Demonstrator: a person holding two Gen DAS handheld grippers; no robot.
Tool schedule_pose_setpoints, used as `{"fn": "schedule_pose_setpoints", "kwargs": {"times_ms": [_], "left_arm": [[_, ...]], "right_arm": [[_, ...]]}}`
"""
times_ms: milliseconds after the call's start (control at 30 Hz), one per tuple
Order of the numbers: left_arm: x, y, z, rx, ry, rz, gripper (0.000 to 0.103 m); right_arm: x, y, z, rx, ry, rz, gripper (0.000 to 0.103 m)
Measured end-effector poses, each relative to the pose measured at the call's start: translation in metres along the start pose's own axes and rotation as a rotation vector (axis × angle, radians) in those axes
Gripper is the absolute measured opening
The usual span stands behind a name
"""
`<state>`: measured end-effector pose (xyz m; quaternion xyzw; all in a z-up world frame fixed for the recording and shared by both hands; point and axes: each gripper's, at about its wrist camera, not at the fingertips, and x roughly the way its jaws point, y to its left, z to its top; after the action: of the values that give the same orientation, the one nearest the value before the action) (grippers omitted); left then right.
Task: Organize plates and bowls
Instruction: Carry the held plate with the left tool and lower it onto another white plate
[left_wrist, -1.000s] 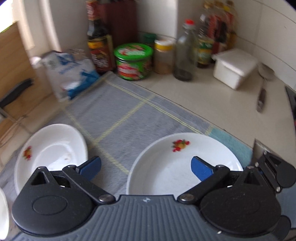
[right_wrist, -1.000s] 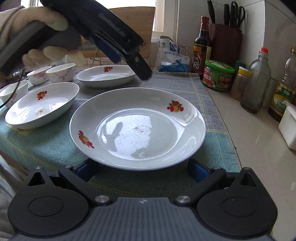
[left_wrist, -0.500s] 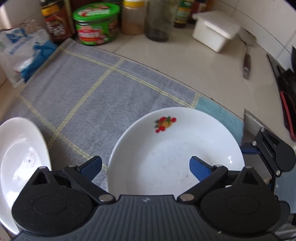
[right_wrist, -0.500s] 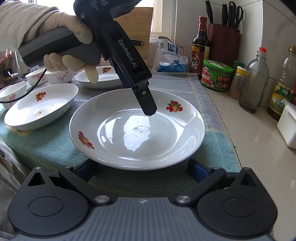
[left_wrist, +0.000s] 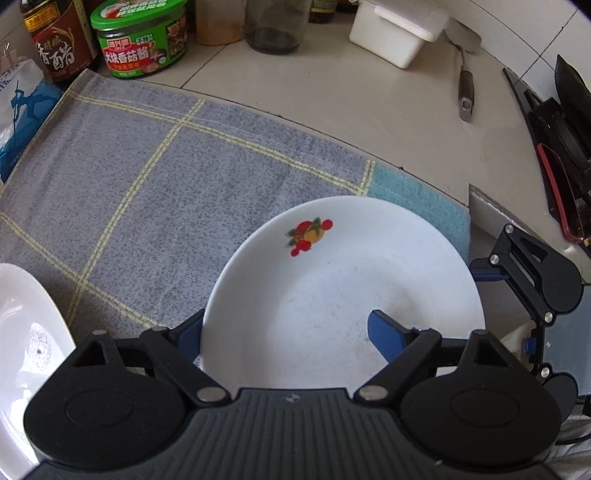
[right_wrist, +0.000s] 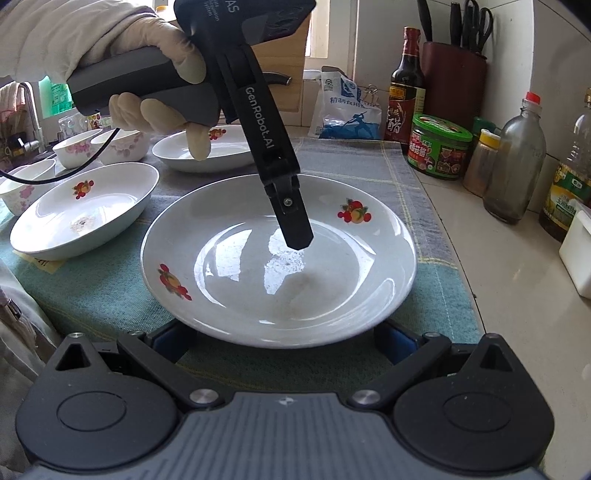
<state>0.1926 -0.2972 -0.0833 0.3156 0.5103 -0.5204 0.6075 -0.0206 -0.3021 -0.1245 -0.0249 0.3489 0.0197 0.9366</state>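
White plate (right_wrist: 277, 258) on cloth (left_wrist: 155, 177), hiding both blue tips of right gripper (right_wrist: 280, 343), spread wide at near rim. Left gripper (left_wrist: 284, 332) angled down, spread astride far rim.

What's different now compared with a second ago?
The left gripper has come down over the big plate; one finger is inside it and the other outside its rim, open, nothing gripped yet. The right gripper, plate and oval dish stayed put.
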Motion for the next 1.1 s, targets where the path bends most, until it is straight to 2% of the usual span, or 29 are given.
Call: {"fn": "schedule_pose_setpoints", "kwargs": {"times_ms": [333,600,1100], "left_arm": [[-0.002,0.001,0.0,0.005,-0.015,-0.011,0.089],[-0.013,0.006,0.006,-0.003,-0.06,-0.01,0.089],[-0.018,0.042,0.056,-0.004,-0.129,0.008,0.089]], "right_arm": [[0.002,0.002,0.008,-0.004,0.041,0.003,0.103],[0.002,-0.005,0.017,-0.027,0.034,-0.008,0.103],[0.035,-0.042,0.052,-0.058,0.03,-0.032,0.103]]}}
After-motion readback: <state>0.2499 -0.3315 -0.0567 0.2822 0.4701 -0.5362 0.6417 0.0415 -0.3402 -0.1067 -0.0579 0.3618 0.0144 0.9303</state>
